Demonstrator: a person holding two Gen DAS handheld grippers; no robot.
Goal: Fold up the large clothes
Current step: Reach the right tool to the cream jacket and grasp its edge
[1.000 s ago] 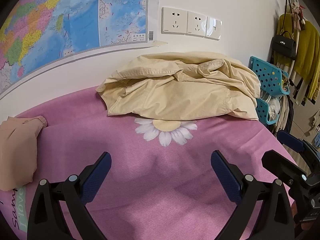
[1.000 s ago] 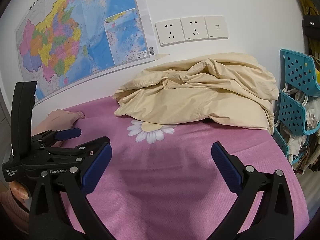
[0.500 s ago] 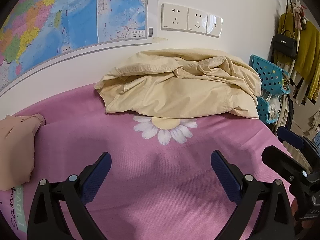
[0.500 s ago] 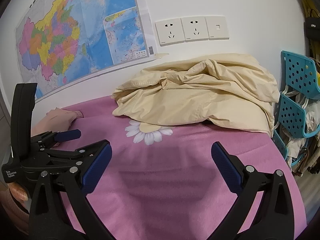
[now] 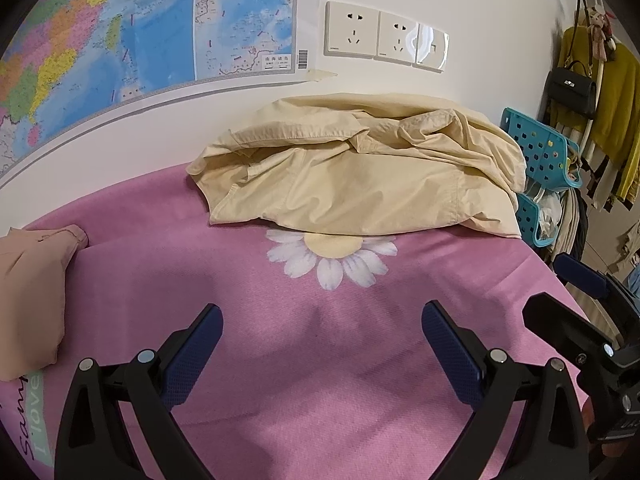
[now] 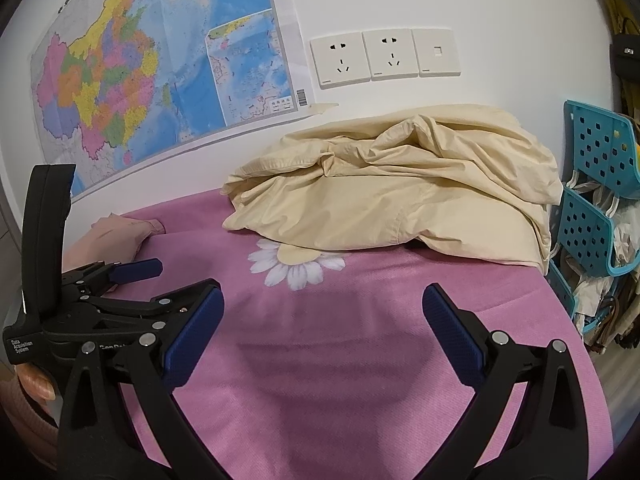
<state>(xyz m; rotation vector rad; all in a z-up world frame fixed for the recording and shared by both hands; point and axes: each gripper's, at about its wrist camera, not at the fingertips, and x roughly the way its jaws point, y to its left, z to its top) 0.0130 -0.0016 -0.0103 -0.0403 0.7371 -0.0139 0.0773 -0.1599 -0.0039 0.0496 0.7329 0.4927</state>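
A crumpled cream-yellow garment (image 5: 360, 176) (image 6: 392, 196) lies in a heap at the far side of the pink cloth-covered surface (image 5: 224, 280), against the wall. My left gripper (image 5: 320, 332) hovers open above the bare pink cloth, well short of the heap, with nothing between its blue pads. My right gripper (image 6: 322, 320) is open too, empty, and equally short of the garment. The left gripper's body also shows at the left edge of the right wrist view.
A folded peach-pink garment (image 5: 32, 280) (image 6: 108, 240) rests at the left edge. A white daisy print (image 5: 332, 256) marks the cloth just before the heap. Teal perforated baskets (image 6: 596, 208) and hanging clothes (image 5: 608, 108) stand to the right. A map (image 6: 152, 68) and wall sockets (image 6: 384, 56) hang behind.
Both grippers have crept a little forward towards the cream garment, which now looks slightly larger and lower in view. Neither gripper's opening has changed.
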